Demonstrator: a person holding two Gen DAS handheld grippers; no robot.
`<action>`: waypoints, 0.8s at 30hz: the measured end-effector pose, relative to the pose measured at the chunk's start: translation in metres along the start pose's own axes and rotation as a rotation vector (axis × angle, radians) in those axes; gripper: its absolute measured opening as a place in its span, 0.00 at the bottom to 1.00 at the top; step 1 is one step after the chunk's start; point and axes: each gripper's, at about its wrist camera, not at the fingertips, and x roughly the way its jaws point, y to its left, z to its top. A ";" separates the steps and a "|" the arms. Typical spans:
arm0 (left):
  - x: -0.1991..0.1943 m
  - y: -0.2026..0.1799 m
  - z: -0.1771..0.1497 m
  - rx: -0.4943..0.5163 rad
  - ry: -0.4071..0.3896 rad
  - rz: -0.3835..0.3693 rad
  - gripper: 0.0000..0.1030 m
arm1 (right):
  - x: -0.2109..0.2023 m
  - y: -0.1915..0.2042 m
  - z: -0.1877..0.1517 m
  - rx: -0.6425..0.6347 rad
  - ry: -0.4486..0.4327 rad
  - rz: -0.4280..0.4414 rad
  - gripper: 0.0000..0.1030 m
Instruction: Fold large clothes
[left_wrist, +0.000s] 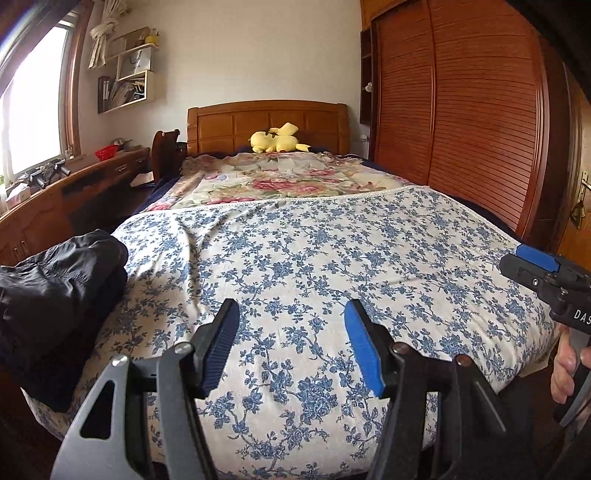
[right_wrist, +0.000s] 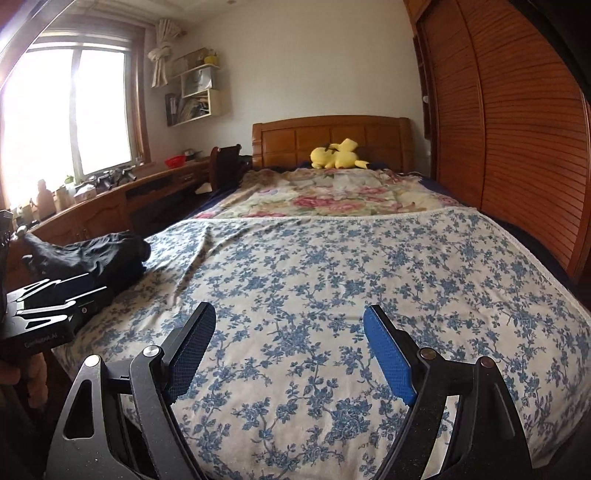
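Observation:
A black garment (left_wrist: 62, 280) lies bunched in a folded heap at the near left corner of the bed, on the blue-flowered sheet (left_wrist: 314, 258); it also shows in the right wrist view (right_wrist: 92, 254). My left gripper (left_wrist: 291, 314) is open and empty, above the sheet at the foot of the bed, to the right of the garment. My right gripper (right_wrist: 290, 317) is open and empty, over the sheet further right. The right gripper's body shows at the right edge of the left wrist view (left_wrist: 546, 273). The left gripper's body shows at the left of the right wrist view (right_wrist: 51, 306).
A pink-flowered quilt (left_wrist: 280, 177) covers the far half of the bed. A yellow plush toy (left_wrist: 277, 139) lies at the wooden headboard (left_wrist: 266, 118). A wooden wardrobe (left_wrist: 461, 110) runs along the right. A desk (left_wrist: 55, 199) stands under the window at left.

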 end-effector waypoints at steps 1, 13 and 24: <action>0.001 -0.001 -0.001 0.000 0.000 0.000 0.57 | -0.001 -0.001 -0.001 0.005 0.000 0.001 0.82; -0.004 0.000 0.000 -0.017 -0.014 -0.001 0.57 | -0.006 -0.004 0.001 0.023 -0.022 0.003 0.82; -0.003 0.003 -0.001 -0.035 -0.009 -0.001 0.57 | -0.006 0.000 0.000 0.021 -0.023 0.004 0.82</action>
